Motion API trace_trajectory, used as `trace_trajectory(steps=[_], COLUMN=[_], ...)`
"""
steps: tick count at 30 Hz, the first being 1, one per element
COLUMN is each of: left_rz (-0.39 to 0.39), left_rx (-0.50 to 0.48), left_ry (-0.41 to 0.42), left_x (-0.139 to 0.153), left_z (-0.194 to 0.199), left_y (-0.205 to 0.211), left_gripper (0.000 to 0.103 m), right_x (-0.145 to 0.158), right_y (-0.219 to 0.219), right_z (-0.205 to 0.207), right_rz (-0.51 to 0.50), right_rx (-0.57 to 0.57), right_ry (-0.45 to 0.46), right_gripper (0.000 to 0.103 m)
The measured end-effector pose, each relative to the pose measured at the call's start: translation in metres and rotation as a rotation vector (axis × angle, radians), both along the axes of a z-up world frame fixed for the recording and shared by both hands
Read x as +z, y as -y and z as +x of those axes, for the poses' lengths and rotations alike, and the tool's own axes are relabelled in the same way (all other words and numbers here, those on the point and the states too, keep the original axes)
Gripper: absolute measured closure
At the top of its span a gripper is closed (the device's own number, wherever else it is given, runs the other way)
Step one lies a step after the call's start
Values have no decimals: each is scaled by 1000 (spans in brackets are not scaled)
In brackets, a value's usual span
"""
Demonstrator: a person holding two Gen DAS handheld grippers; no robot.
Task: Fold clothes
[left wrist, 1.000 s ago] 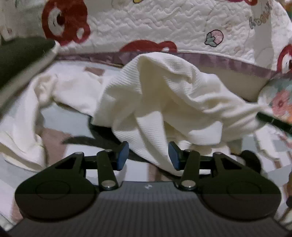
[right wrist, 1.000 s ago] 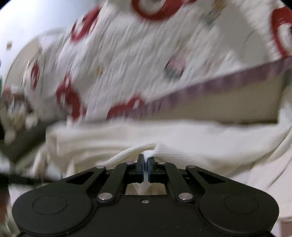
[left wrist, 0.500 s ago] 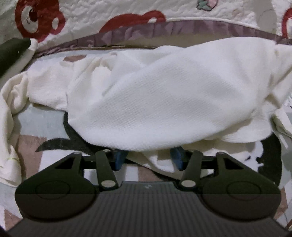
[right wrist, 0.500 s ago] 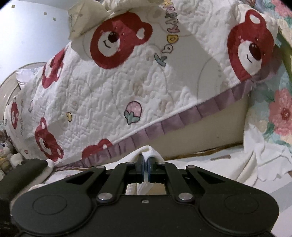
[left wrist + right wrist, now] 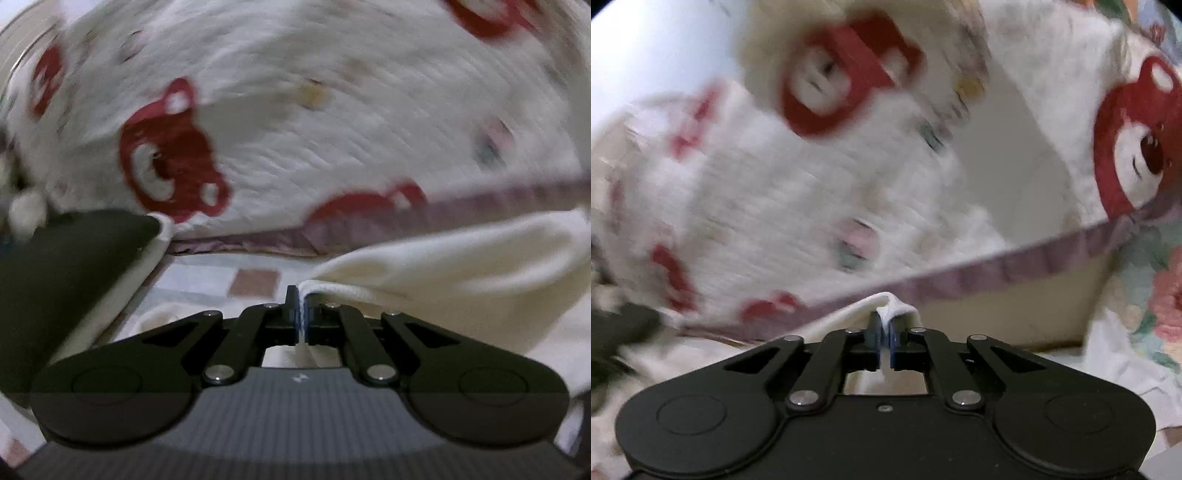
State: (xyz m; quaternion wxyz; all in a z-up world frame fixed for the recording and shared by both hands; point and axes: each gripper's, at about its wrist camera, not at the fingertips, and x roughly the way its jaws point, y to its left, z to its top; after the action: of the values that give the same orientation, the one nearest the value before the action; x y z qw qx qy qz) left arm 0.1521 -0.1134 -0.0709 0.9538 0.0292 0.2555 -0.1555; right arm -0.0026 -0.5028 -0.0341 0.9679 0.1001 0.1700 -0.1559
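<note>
Left gripper: jaws pressed together on the ribbed hem of a cream knitted garment; the cloth trails off toward 3 o'clock in the left wrist view, lifted above a pastel patchwork sheet. Right gripper: jaws narrow and opening, a pinched fold of the same cream garment between the pads, the fold peaking at 12 o'clock just above the fingertips. Behind both, a white quilted blanket with red bear print and purple ruffle trim, blurred. Dark cushion-like object at 9 o'clock, left view. Floral fabric at 3 o'clock, right view. Containers: cannot tell of any.
</note>
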Motion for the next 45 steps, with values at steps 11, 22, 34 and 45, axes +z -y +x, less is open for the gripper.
trace_trajectory(steps=[11, 22, 34, 45], left_rz=[-139, -169, -7, -80], left_rx=[9, -168, -197, -91], left_ry=[-274, -381, -285, -87], left_x=[-65, -73, -80, -27], left_z=[21, 15, 13, -23], left_y=[-40, -16, 6, -28], left_gripper=[100, 49, 68, 99], right_x=[-58, -104, -111, -43], right_y=[-22, -72, -30, -21], right_z=[1, 13, 32, -24], right_rz=[199, 64, 303, 241], right_rx=[160, 339, 85, 199], right_ry=[-109, -303, -160, 106], right_gripper=[66, 43, 68, 94])
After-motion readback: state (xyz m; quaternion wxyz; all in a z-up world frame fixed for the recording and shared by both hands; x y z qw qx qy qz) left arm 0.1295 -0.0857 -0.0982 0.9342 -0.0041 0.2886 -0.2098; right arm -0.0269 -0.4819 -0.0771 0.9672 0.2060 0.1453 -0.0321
